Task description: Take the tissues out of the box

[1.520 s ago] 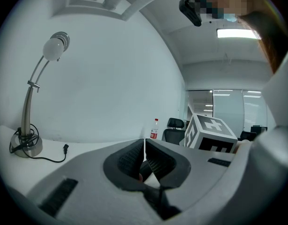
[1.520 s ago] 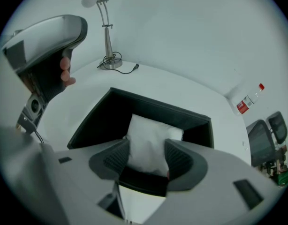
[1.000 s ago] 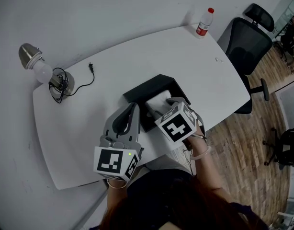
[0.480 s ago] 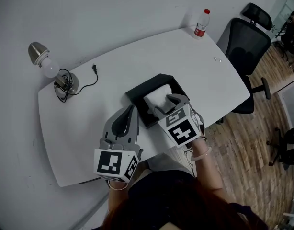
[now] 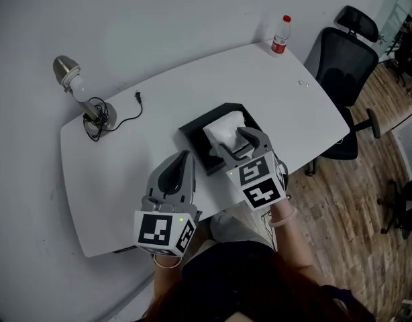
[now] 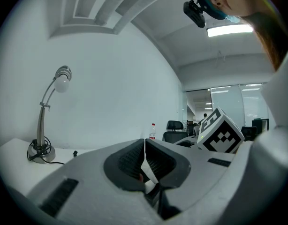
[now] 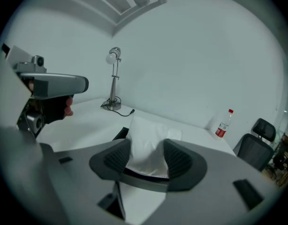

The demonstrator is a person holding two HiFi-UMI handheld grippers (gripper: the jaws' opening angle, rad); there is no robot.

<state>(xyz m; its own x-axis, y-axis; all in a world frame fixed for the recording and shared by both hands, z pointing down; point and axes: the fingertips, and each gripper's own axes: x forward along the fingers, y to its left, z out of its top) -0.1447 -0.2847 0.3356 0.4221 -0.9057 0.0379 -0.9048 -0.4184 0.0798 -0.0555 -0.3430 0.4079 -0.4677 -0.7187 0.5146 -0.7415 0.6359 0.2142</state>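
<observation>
A black box point(image 5: 194, 130) lies open on the white table point(image 5: 125, 173), near its front edge. A white wad of tissues point(image 5: 225, 131) stands up out of the box. My right gripper point(image 5: 241, 141) is shut on the tissues point(image 7: 145, 142), with both pads pressed into their sides and the box rim point(image 7: 121, 134) showing below. My left gripper point(image 5: 184, 159) hovers just left of the box, pointing level. Its jaws point(image 6: 144, 146) are shut with nothing between them.
A desk lamp point(image 5: 77, 89) with a coiled cable stands at the table's far left. A water bottle point(image 5: 280, 35) stands at the far right corner. A black office chair point(image 5: 347, 59) sits beyond the table's right end, on wooden floor.
My right gripper has risen and tipped up, drawing the tissues higher out of the box. My left gripper has drifted slightly back from the box.
</observation>
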